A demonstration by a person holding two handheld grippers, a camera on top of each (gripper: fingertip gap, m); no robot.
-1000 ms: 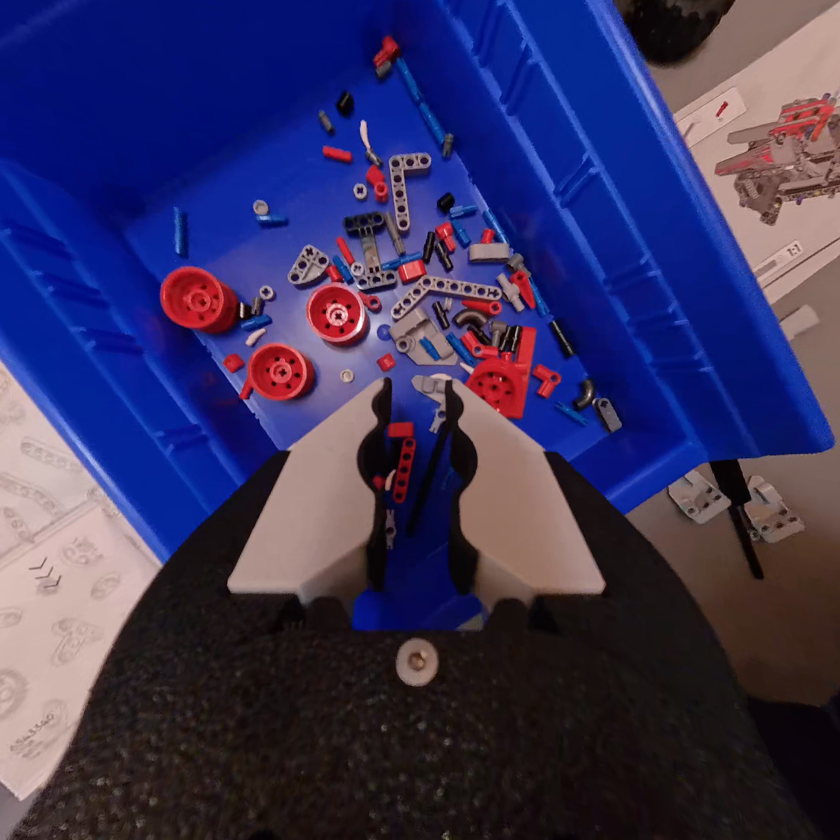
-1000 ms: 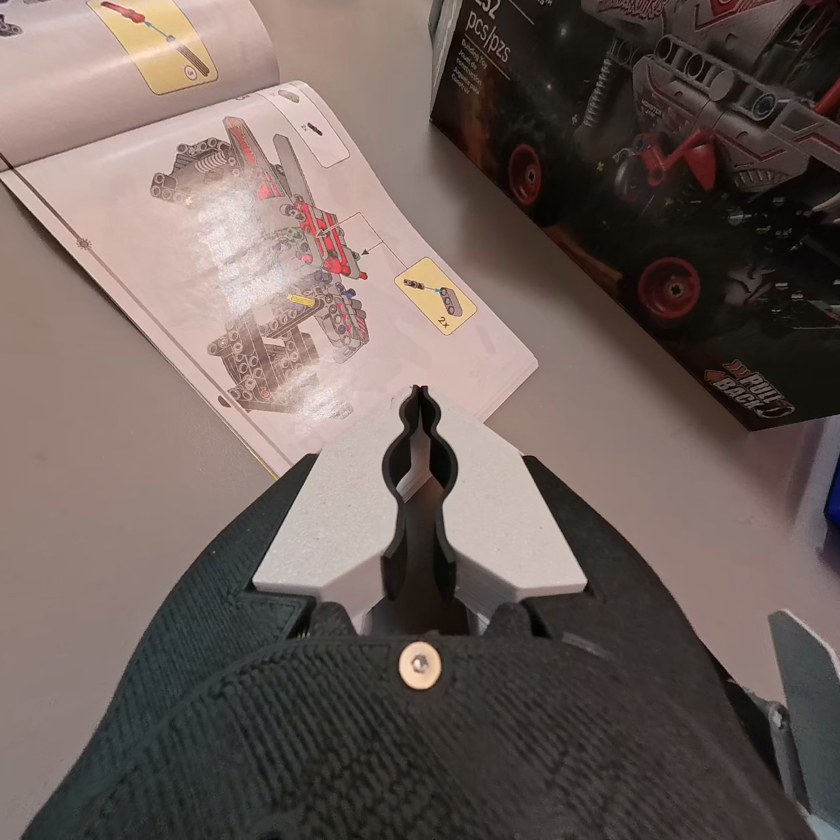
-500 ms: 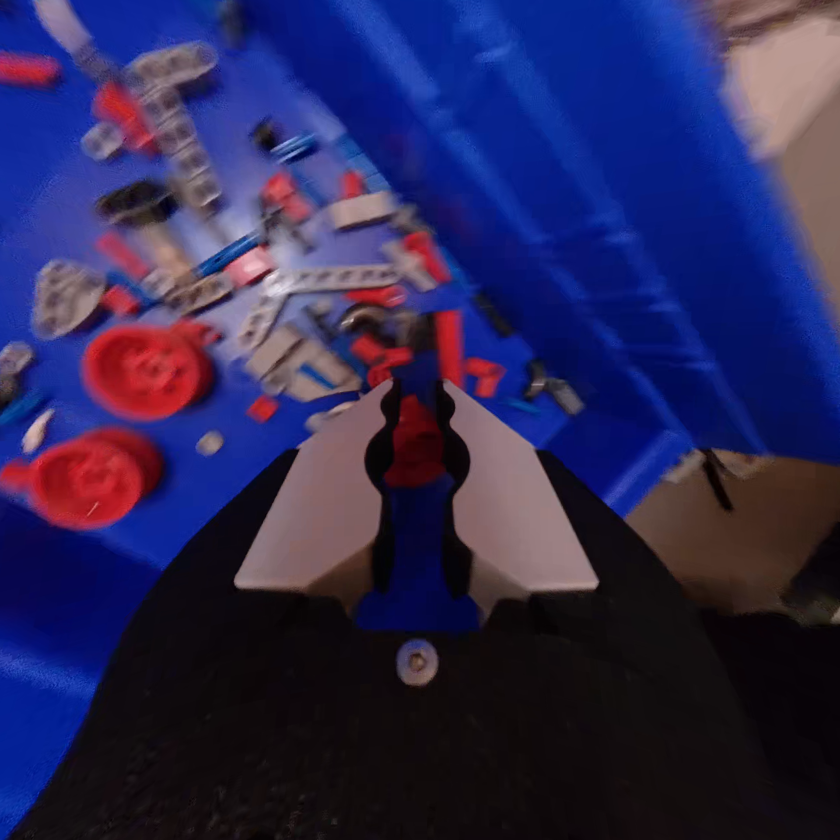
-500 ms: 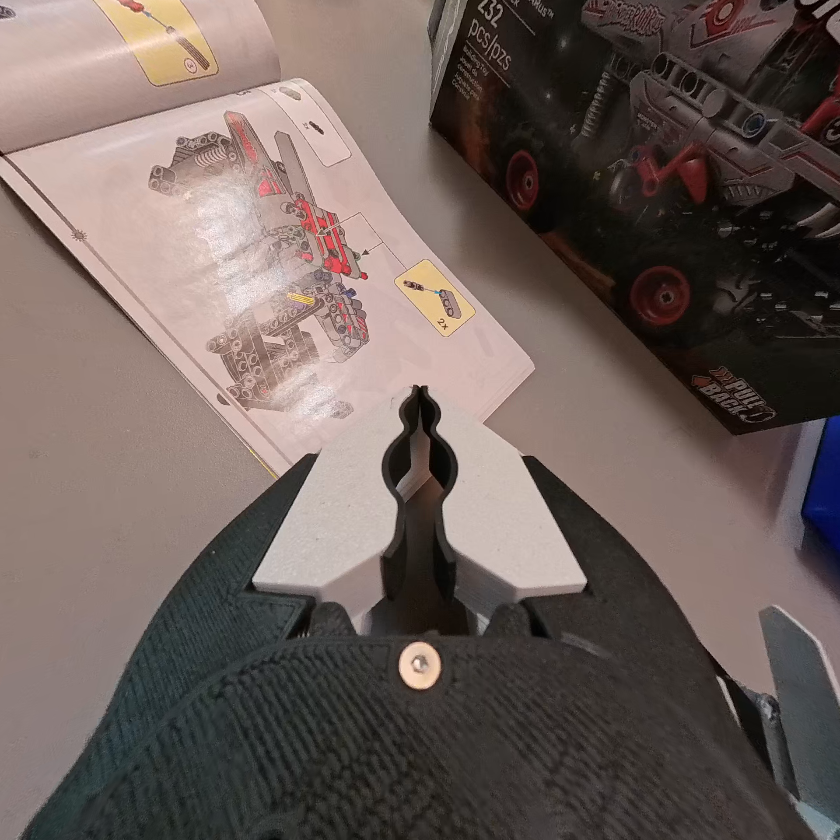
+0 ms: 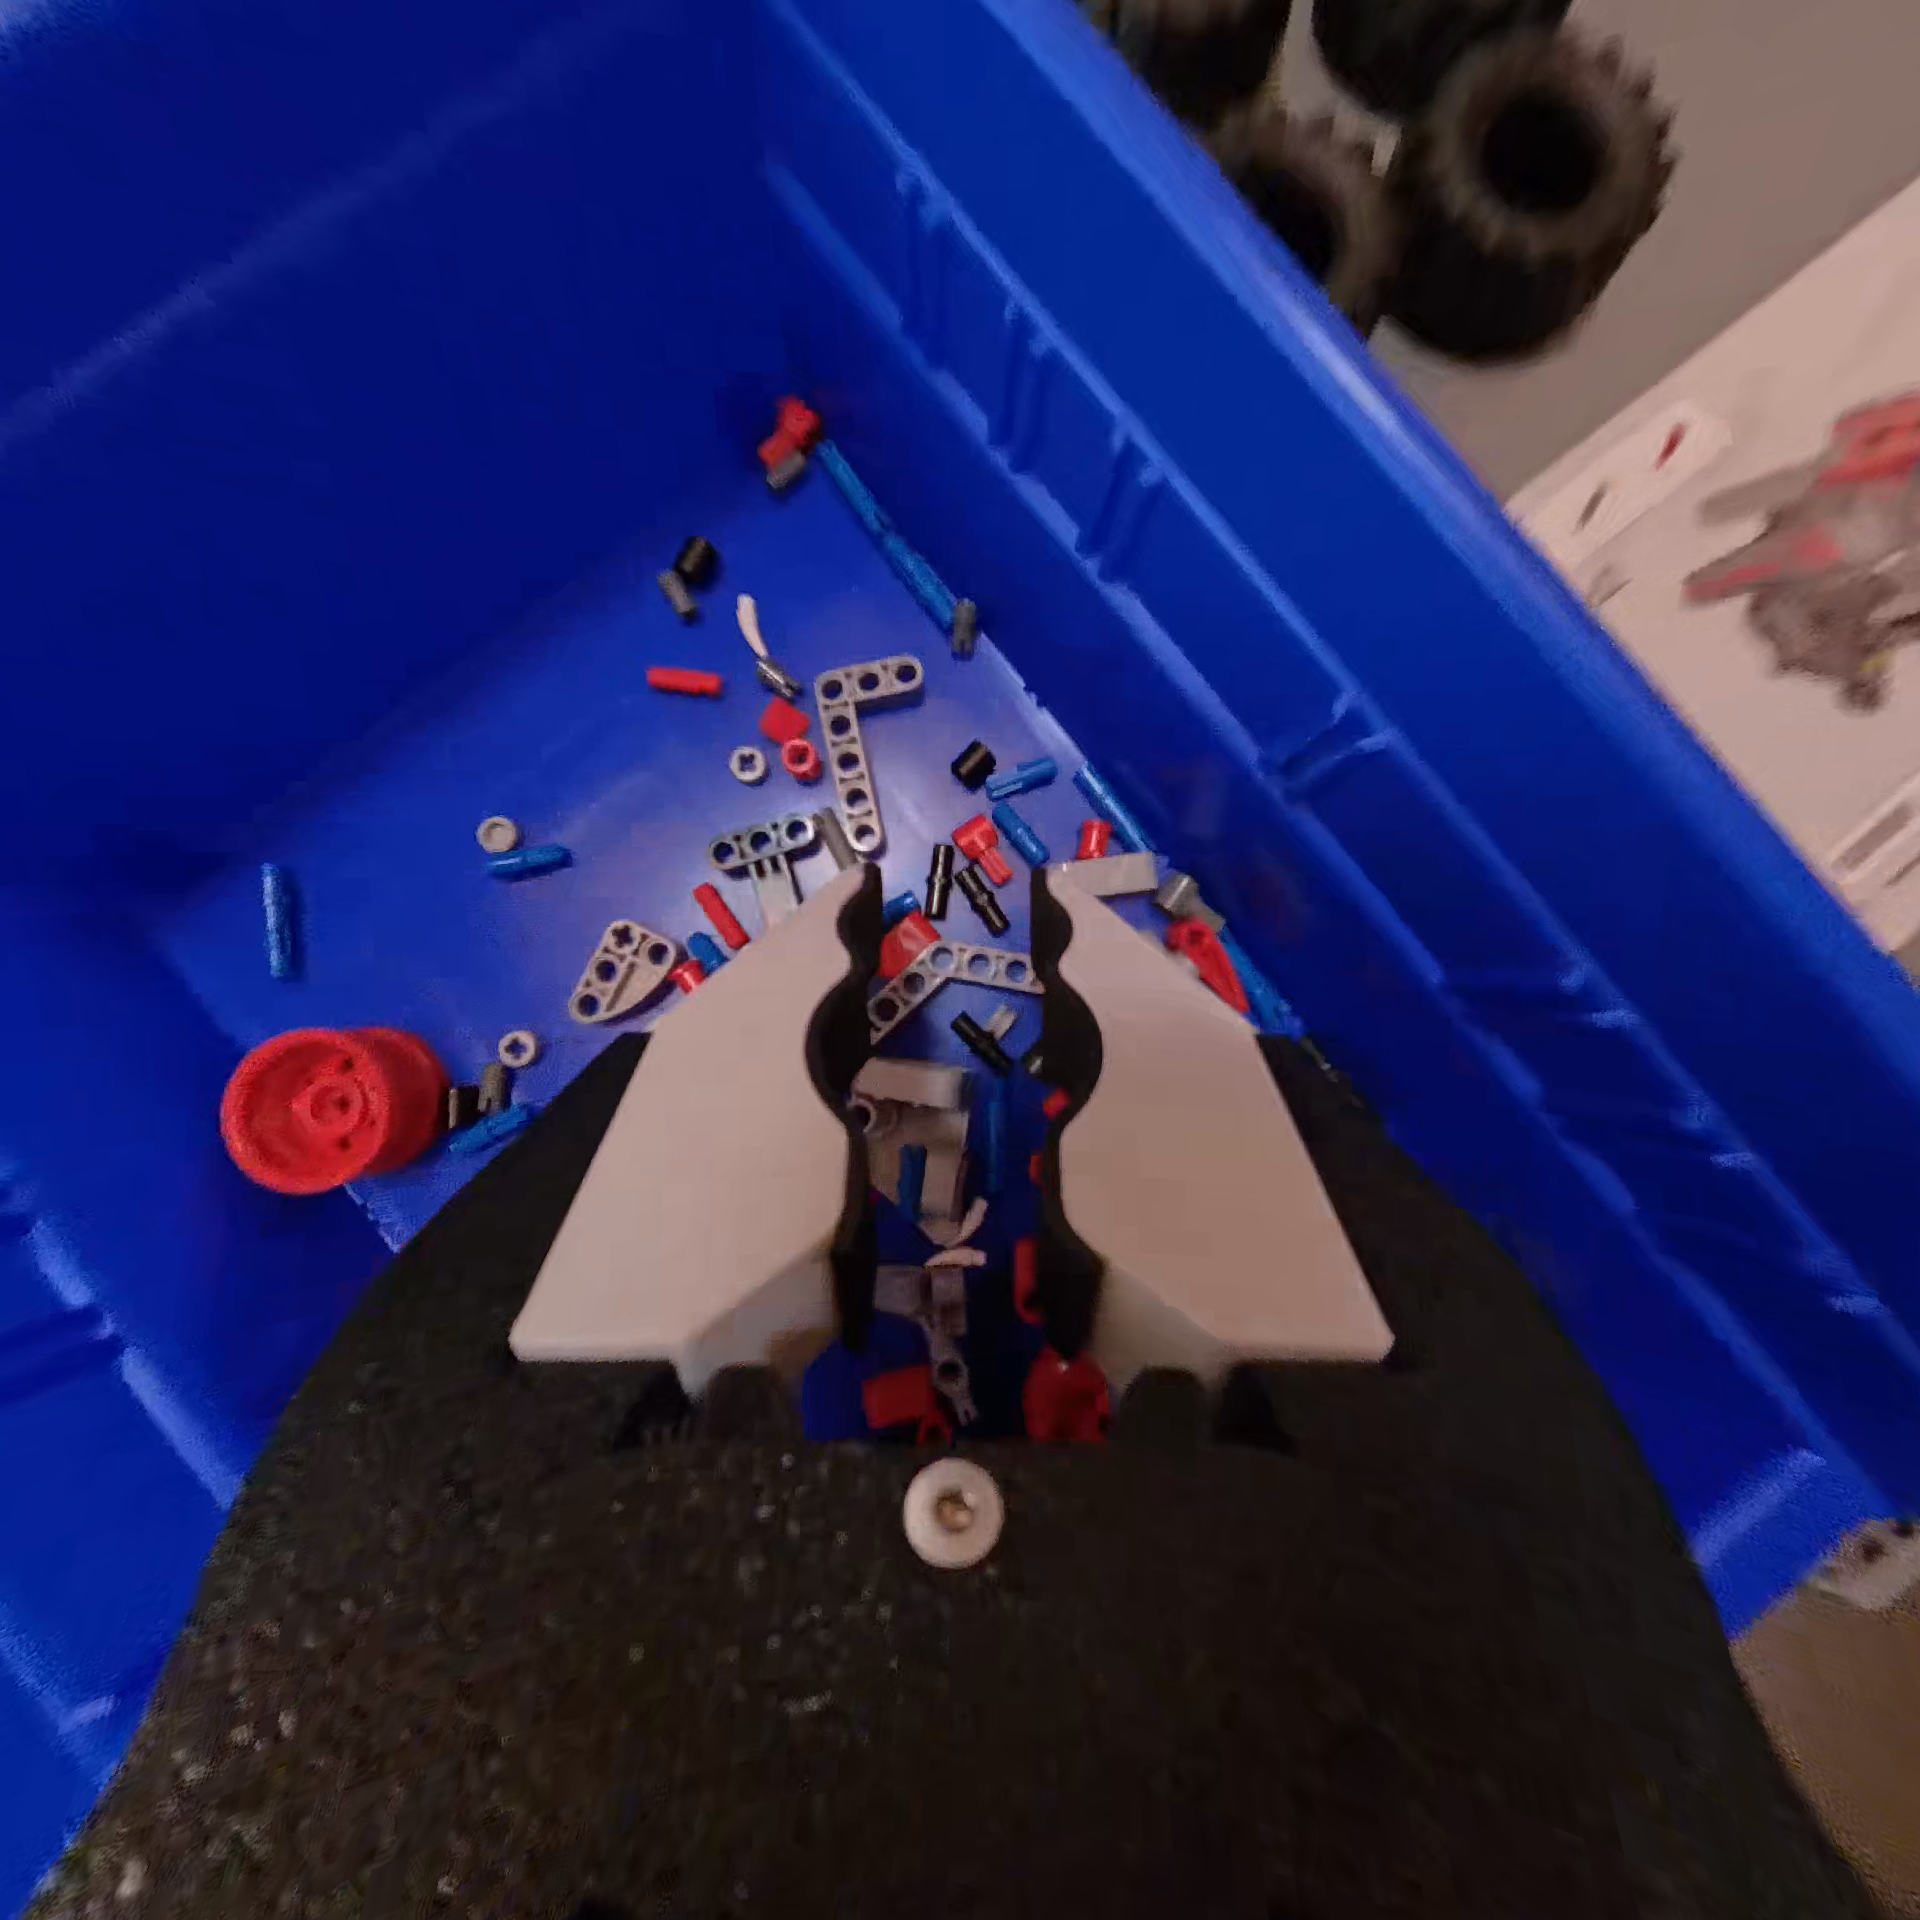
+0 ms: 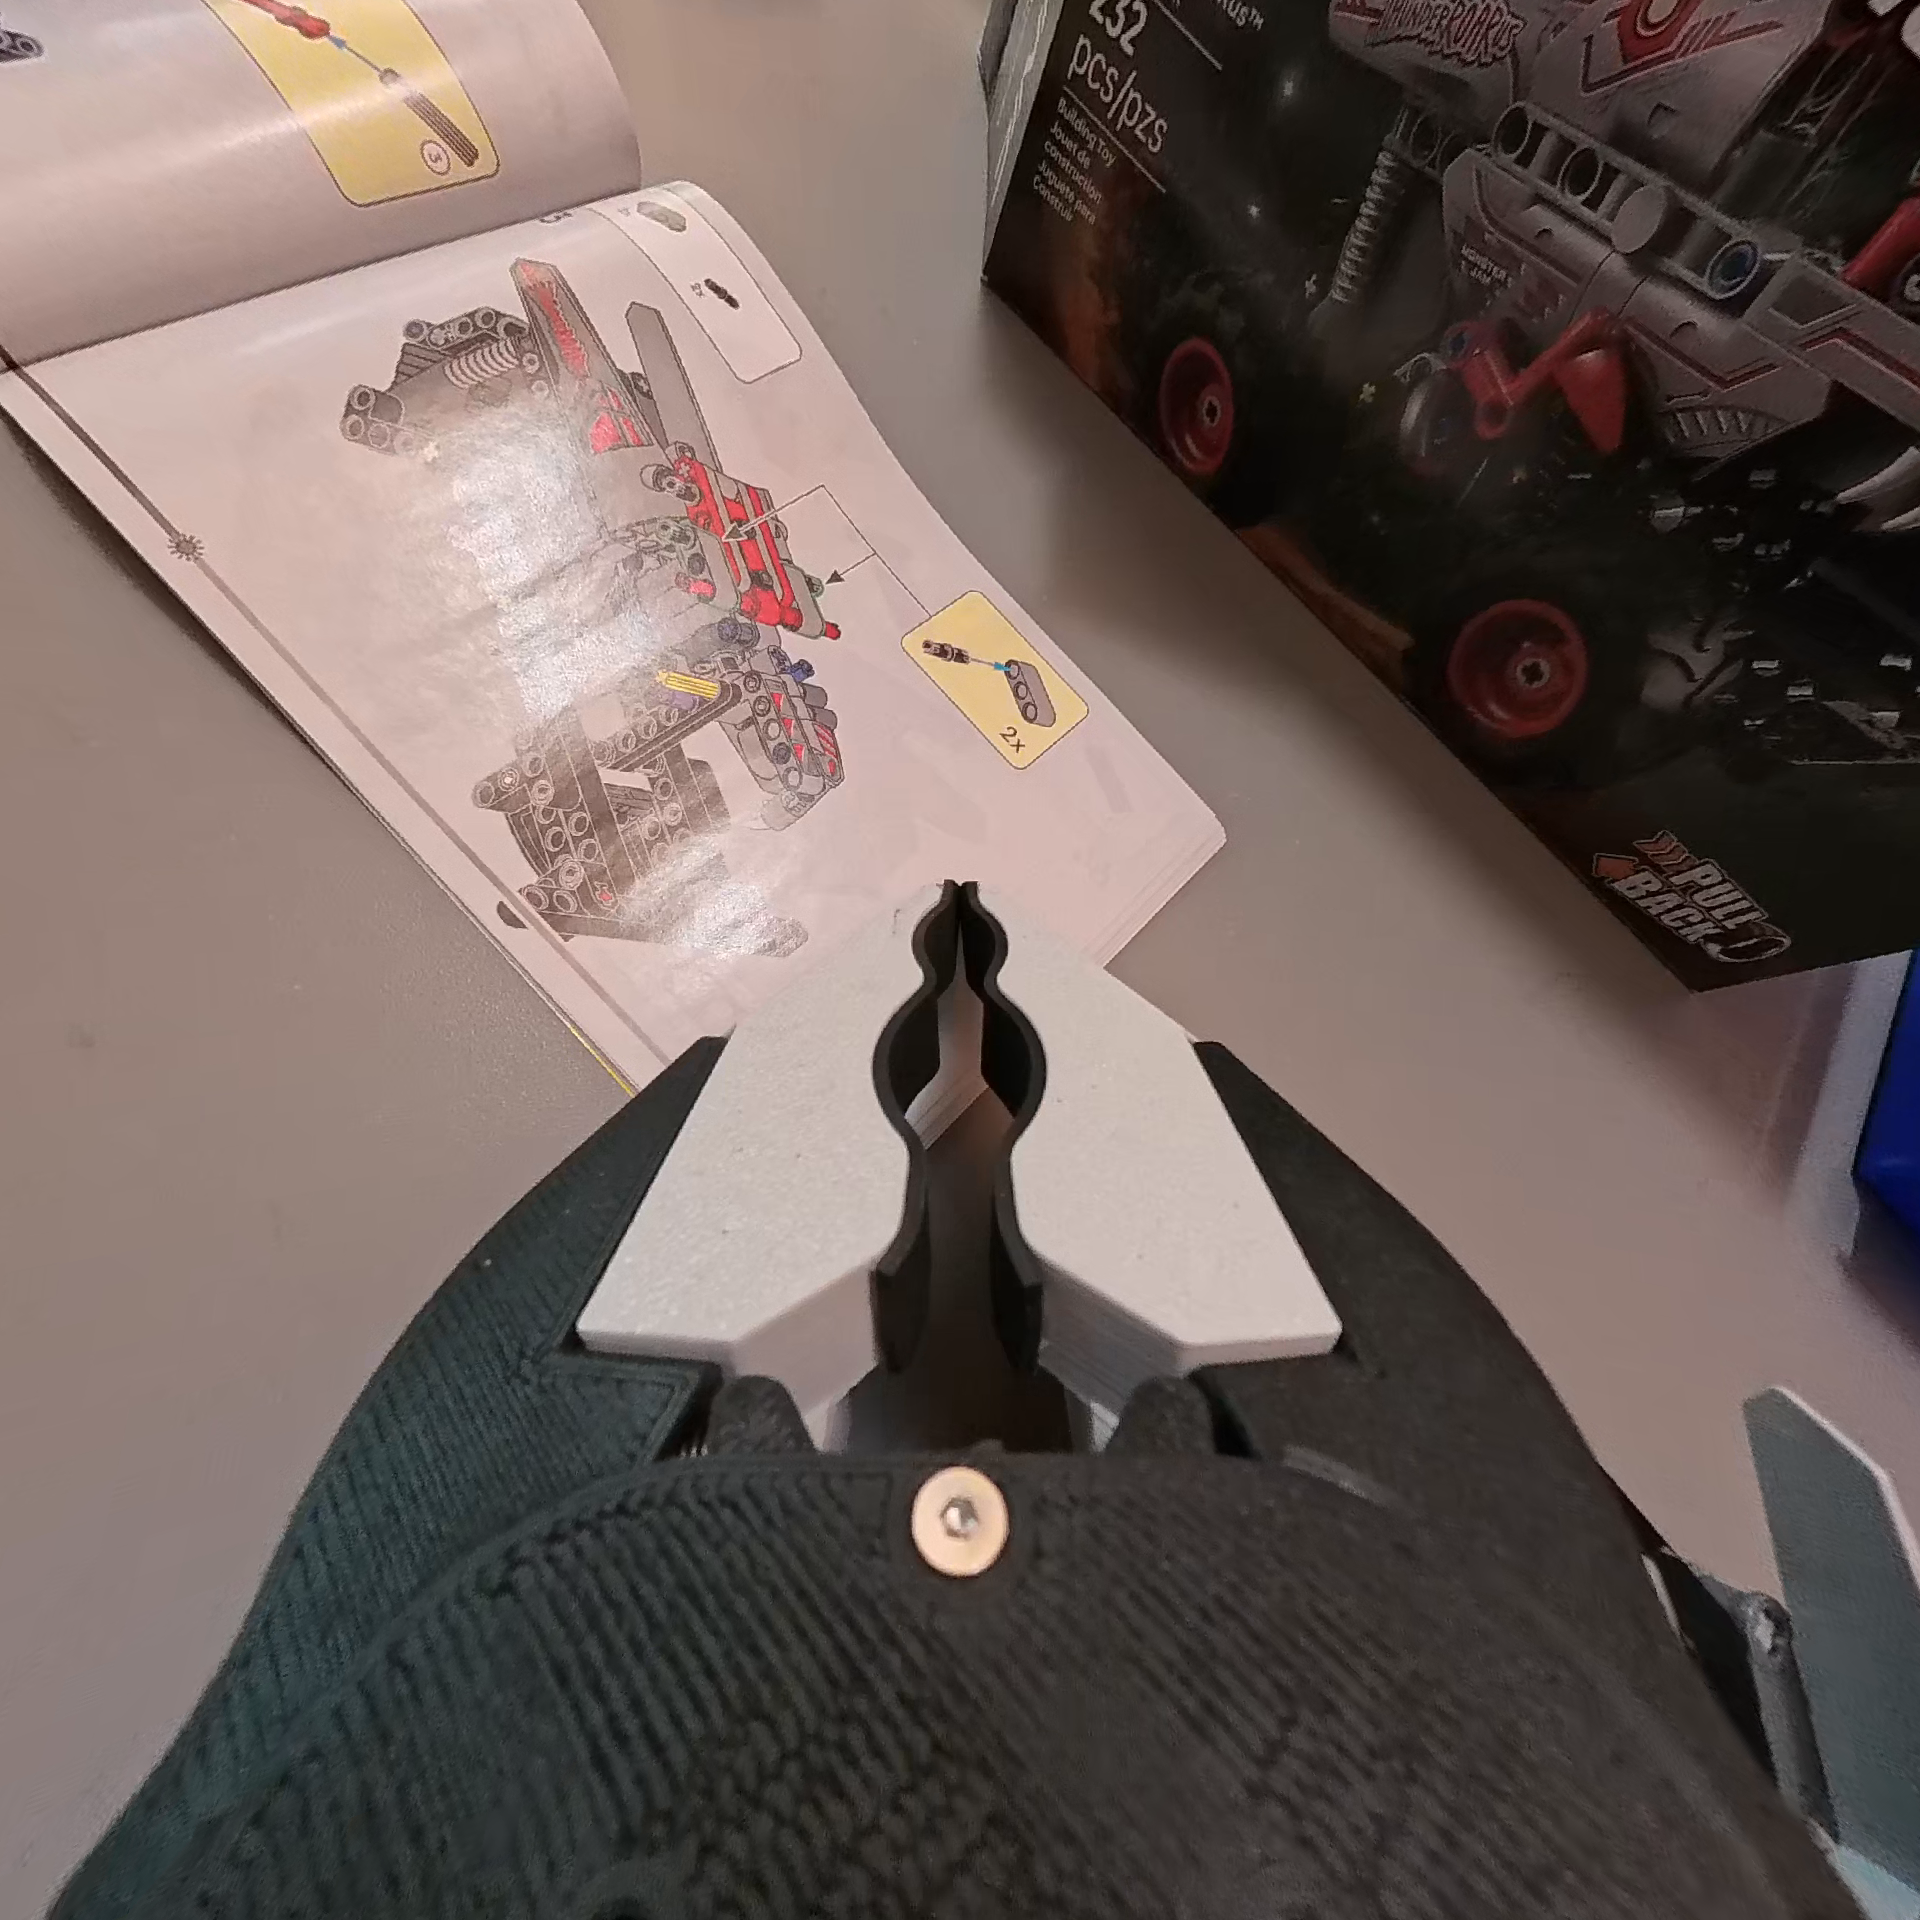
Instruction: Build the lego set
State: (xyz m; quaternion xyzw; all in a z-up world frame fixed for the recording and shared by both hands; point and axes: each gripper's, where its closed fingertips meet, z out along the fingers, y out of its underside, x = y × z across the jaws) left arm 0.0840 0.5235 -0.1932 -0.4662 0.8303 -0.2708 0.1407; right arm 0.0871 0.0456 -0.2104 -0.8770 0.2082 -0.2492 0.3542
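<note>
My left gripper [image 5: 956,888] is open and empty, low inside a blue bin [image 5: 1299,665], over a scatter of small red, grey, blue and black lego parts. A bent grey beam [image 5: 951,977] and two black pins [image 5: 961,883] lie between its fingertips. A grey L-shaped beam [image 5: 857,727] lies farther in, and a red wheel hub [image 5: 322,1107] sits at the left. My right gripper [image 6: 958,888] is shut and empty, above the near corner of the open instruction booklet [image 6: 582,582] on the grey table.
The set's dark box [image 6: 1507,416] stands at the right of the booklet. Several black tyres [image 5: 1455,177] lie beyond the bin's right wall, with an instruction page [image 5: 1766,582] next to them. A blue bin edge [image 6: 1886,1101] shows at the right wrist view's right side. My hands' fingertips stand some 50 cm from each other. The left tips stand about 12 cm off the red wheel hub [image 5: 322,1107].
My left gripper swung across the bin and opened wider, now lower over the parts in the bin's middle. The right gripper has barely moved and stays shut.
</note>
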